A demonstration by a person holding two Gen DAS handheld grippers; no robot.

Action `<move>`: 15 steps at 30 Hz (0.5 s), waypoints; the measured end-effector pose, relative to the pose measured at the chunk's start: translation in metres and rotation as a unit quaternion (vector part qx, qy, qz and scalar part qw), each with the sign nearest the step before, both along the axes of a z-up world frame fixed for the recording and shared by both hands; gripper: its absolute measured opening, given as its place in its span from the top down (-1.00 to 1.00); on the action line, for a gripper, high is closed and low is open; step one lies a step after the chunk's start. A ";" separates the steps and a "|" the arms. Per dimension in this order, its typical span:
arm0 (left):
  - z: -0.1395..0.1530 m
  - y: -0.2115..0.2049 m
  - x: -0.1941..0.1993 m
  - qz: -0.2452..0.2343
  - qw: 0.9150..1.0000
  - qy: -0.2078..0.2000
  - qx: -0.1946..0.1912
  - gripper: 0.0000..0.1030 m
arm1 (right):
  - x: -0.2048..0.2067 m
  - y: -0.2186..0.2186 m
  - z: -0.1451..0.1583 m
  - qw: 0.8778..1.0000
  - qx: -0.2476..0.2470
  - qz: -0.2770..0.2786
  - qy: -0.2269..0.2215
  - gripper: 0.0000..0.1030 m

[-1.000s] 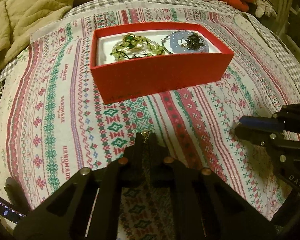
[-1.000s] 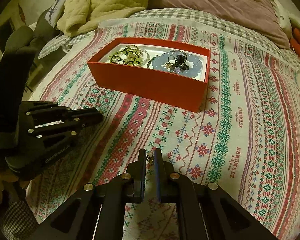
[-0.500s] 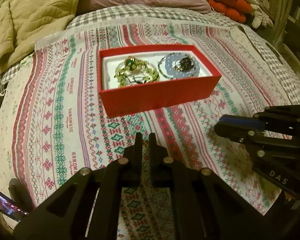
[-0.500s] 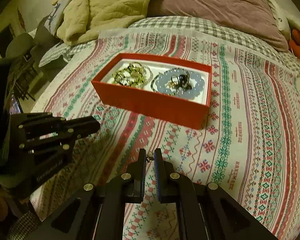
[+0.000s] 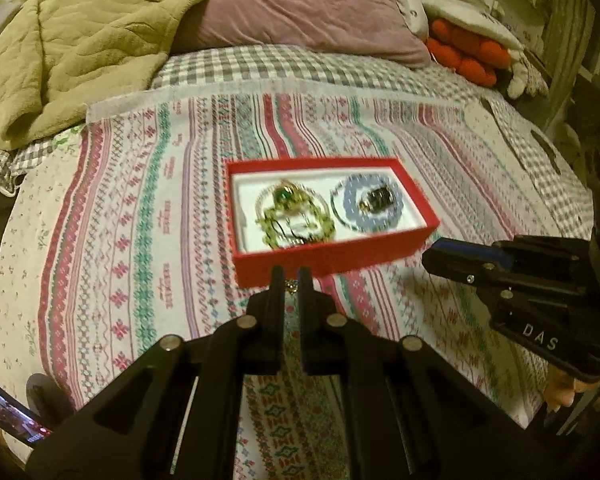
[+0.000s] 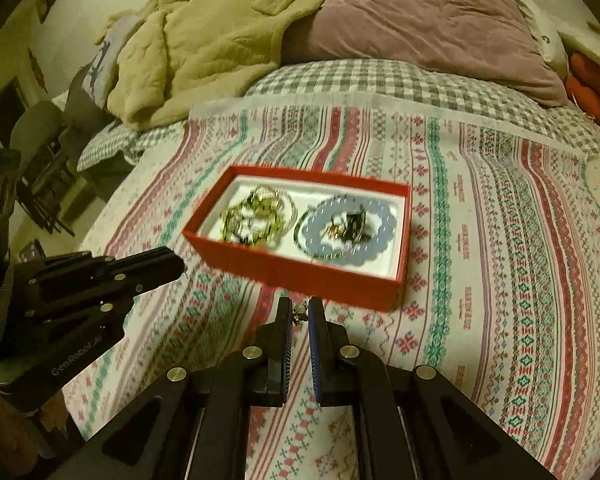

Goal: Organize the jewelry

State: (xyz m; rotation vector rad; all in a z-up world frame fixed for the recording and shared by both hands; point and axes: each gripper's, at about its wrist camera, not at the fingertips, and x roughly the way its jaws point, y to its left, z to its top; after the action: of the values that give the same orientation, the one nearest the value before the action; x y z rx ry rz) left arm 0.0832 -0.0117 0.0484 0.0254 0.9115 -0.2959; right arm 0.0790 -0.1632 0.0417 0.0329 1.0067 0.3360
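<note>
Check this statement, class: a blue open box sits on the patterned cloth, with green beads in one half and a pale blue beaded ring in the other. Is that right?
One detail is wrong: the box is red, not blue, as the right wrist view shows. The rest holds: it sits open on the patterned cloth, with green beads in one half and the pale blue beaded ring in the other.

Bed [image 5: 236, 64] with grey-white checked sheet. Striped embroidered cloth [image 5: 140, 216] in red, green and pink spread flat over the sheet. Red box [image 5: 324, 256] sits directly on the cloth, about mid-cloth. Beyond the box, toward the head end: mauve pillow [image 5: 300, 4] on the sheet. Beyond and left of the box: rumpled beige quilted blanket [image 5: 68, 40]. Beyond and right of the box: orange plush thing [image 5: 464, 54], partly blurred.
</note>
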 end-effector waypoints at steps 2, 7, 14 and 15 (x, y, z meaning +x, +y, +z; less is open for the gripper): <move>0.002 0.002 0.004 0.003 1.000 -0.005 -0.006 0.87 | 0.006 -0.001 0.002 1.000 0.007 -0.006 -0.002 0.84; 0.004 0.003 0.015 0.005 1.000 -0.017 -0.019 0.87 | 0.020 -0.001 0.004 1.000 0.024 -0.017 -0.003 0.84; -0.006 -0.007 0.032 -0.001 0.999 -0.024 -0.030 0.86 | 0.040 0.001 -0.001 0.999 0.041 -0.033 0.000 0.84; -0.008 -0.009 0.033 -0.003 0.999 -0.026 -0.029 0.86 | 0.041 0.001 -0.002 0.999 0.042 -0.035 0.001 0.84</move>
State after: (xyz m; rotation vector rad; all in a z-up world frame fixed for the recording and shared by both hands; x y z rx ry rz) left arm 0.1163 -0.0204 0.0408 -0.0182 0.8515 -0.3252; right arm 0.1203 -0.1624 0.0396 0.1437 0.9906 0.3144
